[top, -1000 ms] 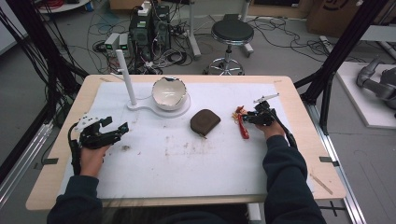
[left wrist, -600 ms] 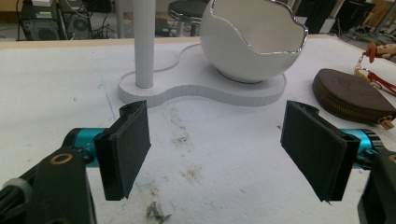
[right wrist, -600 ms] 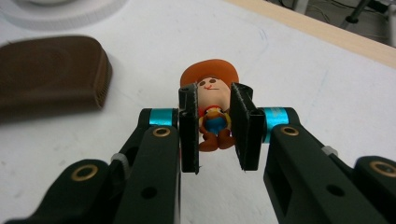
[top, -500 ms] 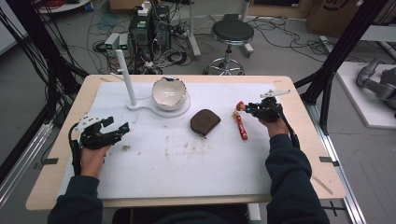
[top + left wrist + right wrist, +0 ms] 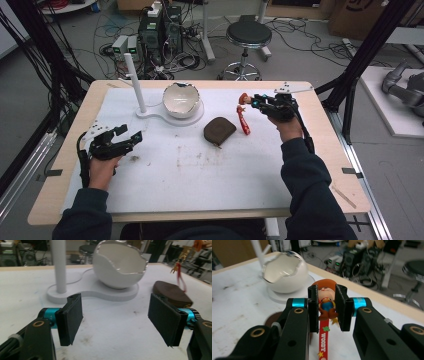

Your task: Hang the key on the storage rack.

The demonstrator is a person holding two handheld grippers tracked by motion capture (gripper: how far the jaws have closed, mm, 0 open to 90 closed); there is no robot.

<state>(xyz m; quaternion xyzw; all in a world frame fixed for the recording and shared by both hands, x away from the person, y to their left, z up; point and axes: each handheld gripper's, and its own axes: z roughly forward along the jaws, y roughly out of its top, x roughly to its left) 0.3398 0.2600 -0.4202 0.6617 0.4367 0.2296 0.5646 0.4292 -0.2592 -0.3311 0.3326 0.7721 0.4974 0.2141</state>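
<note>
Right gripper (image 5: pixel 326 311): jaws closed on Woody figure keychain (image 5: pixel 325 305), gripped at head and torso; red strap (image 5: pixel 244 123) hangs below jaws toward table.
Left gripper (image 5: pixel 115 317): jaws wide apart, nothing between, low over white mat (image 5: pixel 200 175).
Broken-rimmed white bowl (image 5: pixel 120 267) on white stand (image 5: pixel 142 95): ahead of left gripper, ahead-left of right gripper.
Brown pouch (image 5: pixel 219 131): on mat, between grippers, just beside strap.
</note>
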